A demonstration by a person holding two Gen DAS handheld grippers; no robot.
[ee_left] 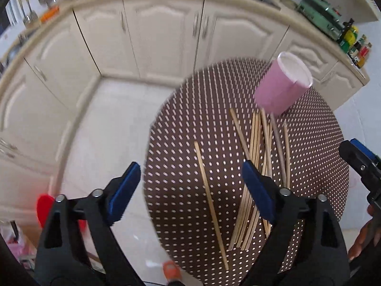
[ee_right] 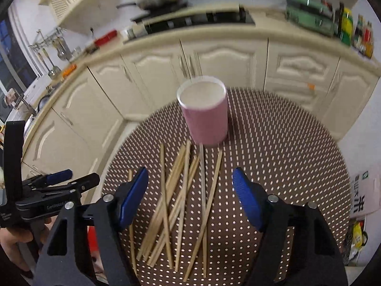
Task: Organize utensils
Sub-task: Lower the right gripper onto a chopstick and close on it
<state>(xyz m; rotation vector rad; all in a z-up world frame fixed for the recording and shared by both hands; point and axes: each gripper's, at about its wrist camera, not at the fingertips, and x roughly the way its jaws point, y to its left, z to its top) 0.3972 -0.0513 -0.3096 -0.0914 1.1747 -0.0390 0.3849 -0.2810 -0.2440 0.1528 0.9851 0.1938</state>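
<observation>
Right wrist view: bamboo chopsticks (ee_right: 181, 205) are lying in a loose, crossing pile on the round polka-dot table (ee_right: 285, 157), just in front of the upright pink cup (ee_right: 204, 116). One stray chopstick (ee_left: 210, 202) is lying apart to the left. The right gripper (ee_right: 190, 197) is hovering over the pile, jaws wide and empty; the left gripper (ee_left: 190, 190) is likewise spread, holding nothing. Judged step: approaching a first pick. The next move is calling for a descent onto one stick.
</observation>
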